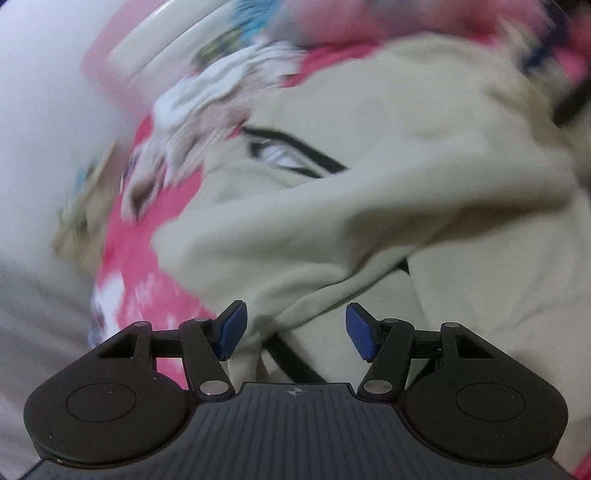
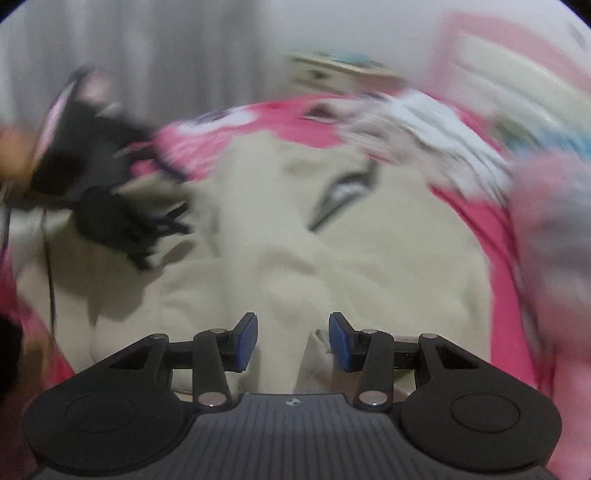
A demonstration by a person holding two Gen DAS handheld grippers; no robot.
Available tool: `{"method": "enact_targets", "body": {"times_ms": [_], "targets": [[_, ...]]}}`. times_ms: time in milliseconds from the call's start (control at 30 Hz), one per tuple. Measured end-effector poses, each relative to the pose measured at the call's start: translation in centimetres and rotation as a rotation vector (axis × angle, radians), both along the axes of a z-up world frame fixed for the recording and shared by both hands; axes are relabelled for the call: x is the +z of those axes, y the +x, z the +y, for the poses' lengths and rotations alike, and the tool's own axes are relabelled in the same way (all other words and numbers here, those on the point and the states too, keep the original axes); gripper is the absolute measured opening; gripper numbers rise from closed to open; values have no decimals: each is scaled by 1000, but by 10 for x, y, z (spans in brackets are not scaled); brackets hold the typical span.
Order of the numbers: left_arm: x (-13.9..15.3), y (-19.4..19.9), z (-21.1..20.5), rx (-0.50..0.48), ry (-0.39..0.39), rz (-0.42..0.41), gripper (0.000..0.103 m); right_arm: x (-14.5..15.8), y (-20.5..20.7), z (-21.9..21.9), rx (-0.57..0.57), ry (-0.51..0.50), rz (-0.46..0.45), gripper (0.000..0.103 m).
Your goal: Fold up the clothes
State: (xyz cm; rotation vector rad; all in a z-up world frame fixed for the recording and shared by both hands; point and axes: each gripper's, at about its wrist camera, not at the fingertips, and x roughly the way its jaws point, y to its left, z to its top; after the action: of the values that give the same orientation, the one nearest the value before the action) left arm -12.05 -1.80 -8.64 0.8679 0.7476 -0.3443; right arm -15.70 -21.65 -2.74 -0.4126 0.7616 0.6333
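Note:
A cream sweatshirt (image 1: 369,206) with a black-trimmed neckline (image 1: 295,155) lies spread on a pink bedspread (image 1: 140,236). My left gripper (image 1: 295,330) is open just above it. A folded sleeve edge runs under the gap, and the blue pads (image 1: 232,330) do not press on it. In the right wrist view the same sweatshirt (image 2: 332,258) fills the middle. My right gripper (image 2: 293,341) is open over a cloth ridge, clear of its pads (image 2: 340,341). The left gripper (image 2: 103,206) shows there as a black blur at the left.
Both views are blurred by motion. A heap of white and pink patterned cloth (image 1: 207,110) lies beyond the neckline. A cream rail (image 1: 155,33) and a white wall (image 1: 44,92) stand behind. A grey curtain (image 2: 147,48) hangs at the back. Blurred pink-grey fabric (image 2: 554,240) crowds the right edge.

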Motion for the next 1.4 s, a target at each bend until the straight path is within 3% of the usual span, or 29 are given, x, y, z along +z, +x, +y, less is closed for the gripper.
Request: {"method": "enact_targets", "body": {"times_ms": [200, 300, 333, 467, 533, 700, 767, 800, 833, 867, 1000, 1067, 1167, 1233, 1300, 1333, 1400], "targets": [[-31, -10, -13, -201, 195, -70, 51, 11, -28, 16, 231, -66, -104, 43], [-35, -9, -10, -222, 196, -77, 32, 7, -34, 5, 176, -107, -92, 43], [-34, -7, -7, -218, 189, -76, 19, 5, -32, -2, 132, -109, -75, 43], [-26, -10, 3, -209, 164, -88, 10, 0, -36, -25, 33, -176, -68, 44], [-18, -17, 10, -220, 178, -115, 8, -2, -45, -29, 73, -225, -66, 56], [-8, -27, 27, -239, 217, -133, 8, -26, -71, -12, 252, -347, -161, 60], [-8, -29, 30, -246, 240, -138, 7, -46, -67, -7, 275, -429, -189, 52], [-8, -30, 32, -246, 245, -139, 7, -54, -63, -8, 278, -457, -185, 39], [-7, -30, 33, -246, 248, -136, 7, -56, -58, -9, 264, -465, -175, 14], [-6, -30, 35, -248, 252, -135, 7, -55, -52, -12, 241, -464, -170, 8], [6, -32, 44, -264, 296, -155, 6, -11, -54, -23, 164, -361, -240, 8], [4, -32, 49, -277, 331, -132, 6, 1, -65, -23, 197, -310, -234, 8], [-17, -36, 50, -335, 426, -46, 6, -34, -84, -7, 318, -386, -150, 10], [-36, -37, 50, -355, 487, 13, 6, -67, -97, 3, 405, -486, -130, 25], [-40, -32, 48, -318, 500, 39, 6, -72, -100, 2, 415, -503, -136, 28], [-34, -31, 47, -292, 483, 46, 9, -64, -95, -1, 385, -479, -112, 34], [-18, -26, 48, -232, 440, 60, 28, -41, -80, -14, 313, -386, -42, 38]]}}
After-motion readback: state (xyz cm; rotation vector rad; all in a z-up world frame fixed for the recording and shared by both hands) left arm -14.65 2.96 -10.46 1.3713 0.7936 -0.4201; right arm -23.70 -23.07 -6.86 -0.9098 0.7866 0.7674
